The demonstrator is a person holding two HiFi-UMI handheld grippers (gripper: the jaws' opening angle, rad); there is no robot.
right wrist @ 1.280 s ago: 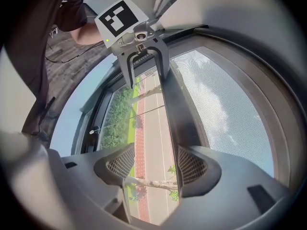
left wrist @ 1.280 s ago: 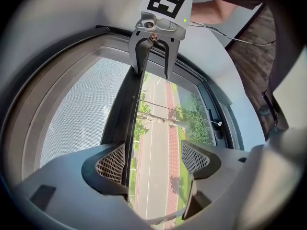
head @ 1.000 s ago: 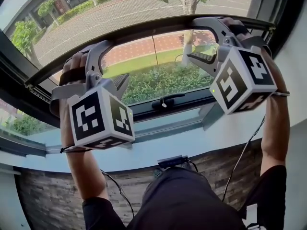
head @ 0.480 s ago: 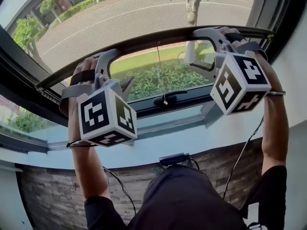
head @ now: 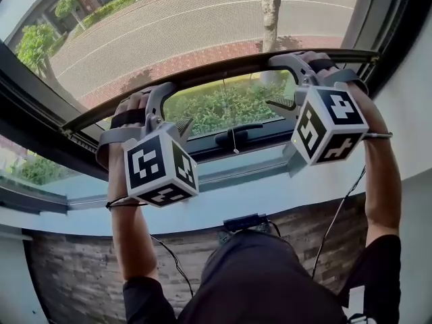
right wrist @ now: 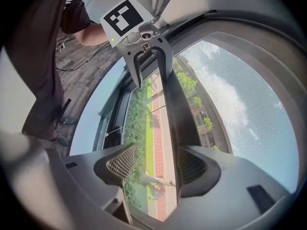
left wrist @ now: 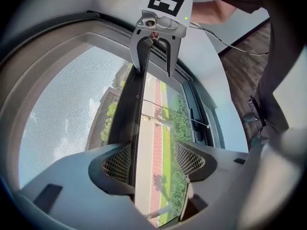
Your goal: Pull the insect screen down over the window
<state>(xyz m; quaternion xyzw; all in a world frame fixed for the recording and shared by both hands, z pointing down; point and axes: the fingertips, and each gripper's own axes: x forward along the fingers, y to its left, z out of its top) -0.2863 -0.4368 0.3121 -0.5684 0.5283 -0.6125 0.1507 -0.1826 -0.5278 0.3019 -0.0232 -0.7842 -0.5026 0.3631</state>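
Our left hand-held gripper [head: 170, 110] has just been narrowing its jaws around the black bottom bar [head: 223, 69] of the grey mesh insect screen [head: 169, 25]. One pad rests on the bar and the other stands clear. The screen covers the upper part of the dark-framed window [head: 40, 106]. Our right hand-held gripper [head: 282, 83] straddles the same bar, its jaws narrowly apart.

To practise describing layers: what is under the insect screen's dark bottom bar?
Visible: hanging pull cord, hedge, window handle. The left gripper and right gripper hide what's under the bar's ends.
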